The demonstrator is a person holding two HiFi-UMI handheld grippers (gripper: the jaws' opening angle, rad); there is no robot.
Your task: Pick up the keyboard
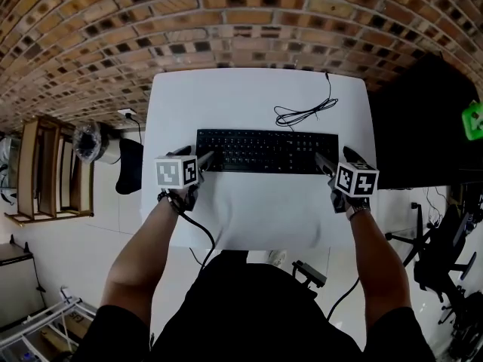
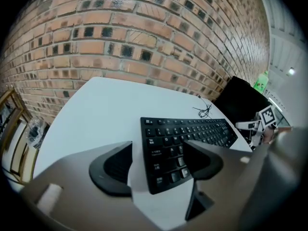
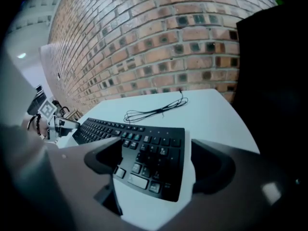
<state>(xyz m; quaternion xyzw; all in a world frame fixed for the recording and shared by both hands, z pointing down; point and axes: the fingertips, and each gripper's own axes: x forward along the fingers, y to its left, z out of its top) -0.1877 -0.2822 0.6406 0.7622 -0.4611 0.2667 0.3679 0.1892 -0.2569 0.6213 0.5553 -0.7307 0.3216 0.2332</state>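
Head view: wide-open left tool (image 1: 205,159) and right tool (image 1: 325,163) frame opposite ends of the keyboard (image 1: 267,151).

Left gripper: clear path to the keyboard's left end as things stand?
Likely yes. The left gripper has its jaws open right at the keyboard's left end, with only bare table around it.

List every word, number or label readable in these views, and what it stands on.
No text is readable.
keyboard key legends: white marks, too small and blurred.
marker cubes: square patterns only, no letters.
green object at the right edge: too blurred.
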